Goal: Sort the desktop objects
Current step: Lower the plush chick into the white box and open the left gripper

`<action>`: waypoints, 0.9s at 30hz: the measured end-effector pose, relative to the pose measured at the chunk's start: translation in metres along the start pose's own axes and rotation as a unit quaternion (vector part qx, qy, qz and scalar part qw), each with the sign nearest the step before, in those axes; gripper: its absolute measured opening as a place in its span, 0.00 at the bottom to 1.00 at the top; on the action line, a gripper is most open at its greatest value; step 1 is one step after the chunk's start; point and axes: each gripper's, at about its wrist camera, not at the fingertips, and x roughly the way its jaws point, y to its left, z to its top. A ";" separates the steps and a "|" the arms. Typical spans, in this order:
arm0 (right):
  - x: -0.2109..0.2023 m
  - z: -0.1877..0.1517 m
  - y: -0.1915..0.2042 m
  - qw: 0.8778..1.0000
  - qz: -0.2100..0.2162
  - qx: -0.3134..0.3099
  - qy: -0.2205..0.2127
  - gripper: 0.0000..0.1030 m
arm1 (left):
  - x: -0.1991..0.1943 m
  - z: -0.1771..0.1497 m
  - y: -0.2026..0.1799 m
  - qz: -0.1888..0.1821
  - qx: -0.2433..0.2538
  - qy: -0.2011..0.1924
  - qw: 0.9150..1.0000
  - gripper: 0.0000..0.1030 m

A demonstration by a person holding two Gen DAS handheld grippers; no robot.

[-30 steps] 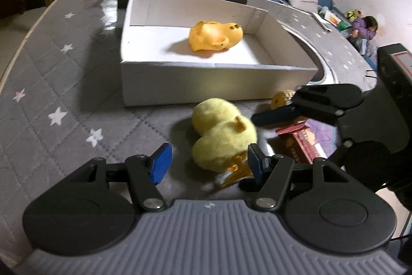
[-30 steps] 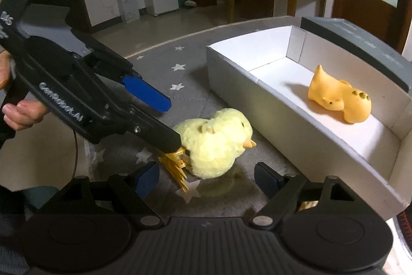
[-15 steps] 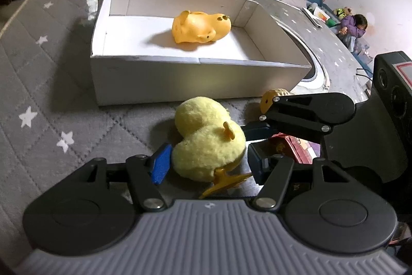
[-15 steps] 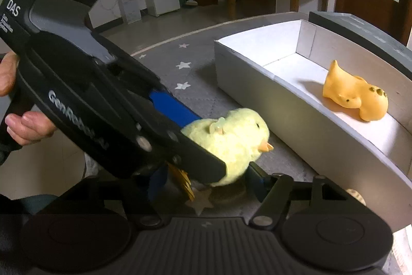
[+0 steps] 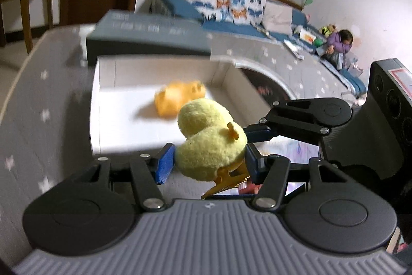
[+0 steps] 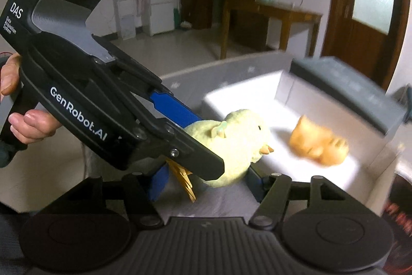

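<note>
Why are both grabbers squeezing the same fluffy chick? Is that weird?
A bit odd: the left gripper and right gripper both clamp one small yellow plush chick together. The orange toy lies on its side in the white box.

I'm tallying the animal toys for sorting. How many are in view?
2. The fluffy yellow chick is pinched between both grippers in front of the white box; the orange toy lies inside it. Others may be hidden.
</note>
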 end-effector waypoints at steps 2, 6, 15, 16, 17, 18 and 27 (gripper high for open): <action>-0.004 0.011 -0.010 1.000 -0.012 0.000 -0.013 0.64 | 0.003 0.014 0.001 0.005 0.007 -0.011 1.000 0.57; 0.002 0.026 -0.032 0.999 -0.025 0.010 -0.025 0.64 | 0.020 0.036 0.006 0.020 0.021 -0.017 0.999 0.57; 0.048 0.033 -0.073 0.999 -0.020 0.032 -0.002 0.64 | 0.062 0.048 0.039 0.032 -0.011 0.011 0.999 0.57; 0.053 0.034 -0.074 0.999 -0.018 0.031 0.002 0.64 | 0.065 0.047 0.043 0.033 -0.016 0.013 0.999 0.57; 0.058 0.034 -0.076 0.999 -0.015 0.030 0.007 0.64 | 0.068 0.045 0.047 0.034 -0.021 0.016 0.999 0.57; 0.063 0.033 -0.077 0.999 -0.011 0.027 0.012 0.64 | 0.071 0.045 0.050 0.034 -0.026 0.019 0.999 0.57; 0.100 0.034 -0.080 0.998 0.016 0.023 0.052 0.65 | 0.086 0.037 0.069 0.052 -0.049 0.039 0.997 0.57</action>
